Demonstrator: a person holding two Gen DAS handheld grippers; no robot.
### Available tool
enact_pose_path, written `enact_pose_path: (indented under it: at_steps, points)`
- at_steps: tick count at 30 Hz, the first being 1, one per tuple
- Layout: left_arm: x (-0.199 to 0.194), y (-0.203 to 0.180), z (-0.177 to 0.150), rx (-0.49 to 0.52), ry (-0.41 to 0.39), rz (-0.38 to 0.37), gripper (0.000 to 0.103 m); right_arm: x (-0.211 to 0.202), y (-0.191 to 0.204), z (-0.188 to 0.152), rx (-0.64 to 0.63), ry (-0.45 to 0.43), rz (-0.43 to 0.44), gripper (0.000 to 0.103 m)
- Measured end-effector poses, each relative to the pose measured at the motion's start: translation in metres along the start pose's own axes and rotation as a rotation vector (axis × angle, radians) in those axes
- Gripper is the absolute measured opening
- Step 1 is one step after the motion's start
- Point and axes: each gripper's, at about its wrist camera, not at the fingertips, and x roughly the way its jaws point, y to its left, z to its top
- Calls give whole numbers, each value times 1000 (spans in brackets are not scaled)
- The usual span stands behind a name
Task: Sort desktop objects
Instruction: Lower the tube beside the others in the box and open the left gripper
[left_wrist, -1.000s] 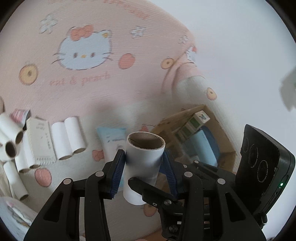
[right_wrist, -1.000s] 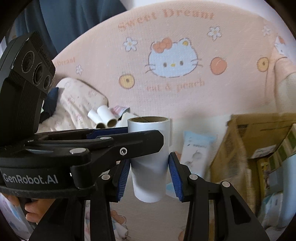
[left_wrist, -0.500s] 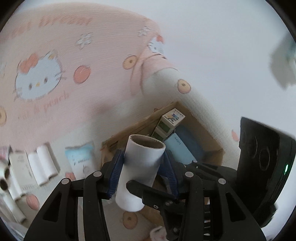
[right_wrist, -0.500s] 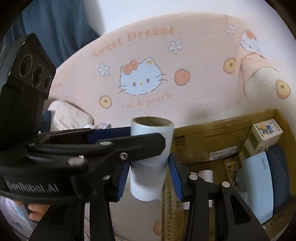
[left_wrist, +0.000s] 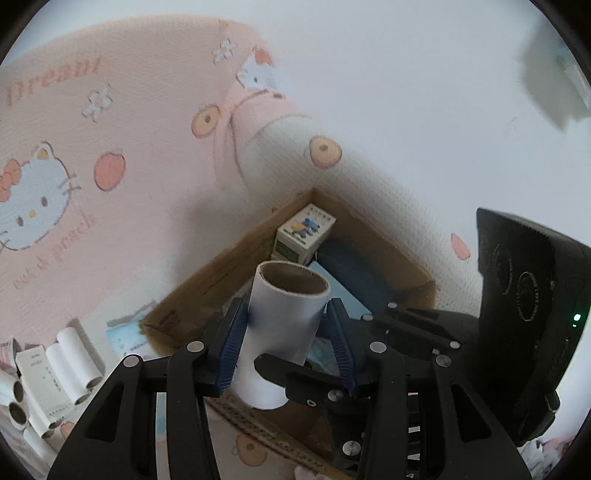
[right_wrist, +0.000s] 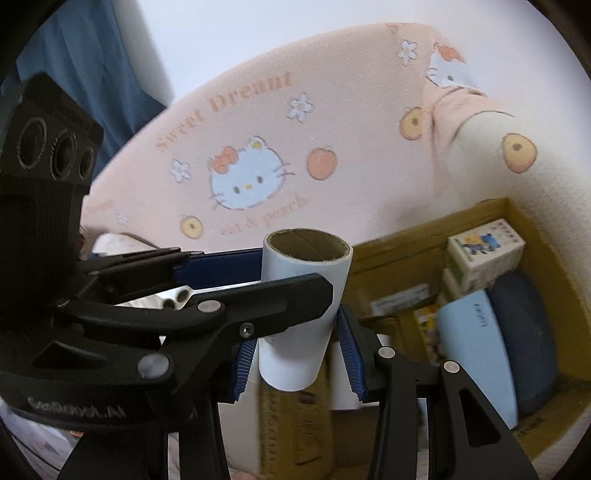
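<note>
A white paper roll with a brown cardboard core (left_wrist: 284, 325) stands upright, held by both grippers at once. My left gripper (left_wrist: 286, 343) is shut on the roll, blue pads on both sides. My right gripper (right_wrist: 295, 354) is also shut on the roll (right_wrist: 299, 317), crossing the left gripper's fingers (right_wrist: 236, 295). The roll hangs over the near edge of an open cardboard box (left_wrist: 229, 258), also seen in the right wrist view (right_wrist: 524, 225).
The box holds a small green-and-white carton (left_wrist: 303, 236), a light blue pouch (right_wrist: 476, 343) and a dark blue object (right_wrist: 528, 321). Several white rolls (left_wrist: 70, 358) and a white carton (left_wrist: 40, 384) lie on the pink Hello Kitty bedding (left_wrist: 74, 184) at left.
Both grippers carried the roll to the right, from above the bedding to over the cardboard box. The loose rolls slid to the left of the view. The grip is unchanged.
</note>
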Motion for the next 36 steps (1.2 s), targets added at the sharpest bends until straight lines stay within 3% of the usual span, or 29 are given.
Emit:
enact_pose_path:
  at_steps: [9, 11, 13, 16, 23, 29, 36]
  points:
    - [46, 9, 2, -59, 128, -6, 47, 23, -40, -2, 29, 139, -63, 40]
    - [54, 11, 3, -56, 144, -9, 39, 30, -46, -2, 37, 165, -63, 40]
    - [60, 14, 4, -52, 155, -6, 23, 37, -50, -3, 34, 192, -67, 40]
    - [69, 19, 5, -60, 168, 6, 12, 50, -52, -2, 12, 246, -100, 40]
    - [75, 29, 3, -63, 171, 4, 7, 80, -58, -5, -11, 375, -143, 39]
    - [65, 41, 3, -62, 145, 16, 6, 110, -69, -7, 3, 542, -228, 38]
    - [54, 54, 0, -76, 128, 21, 6, 119, -77, -7, -3, 636, -294, 38]
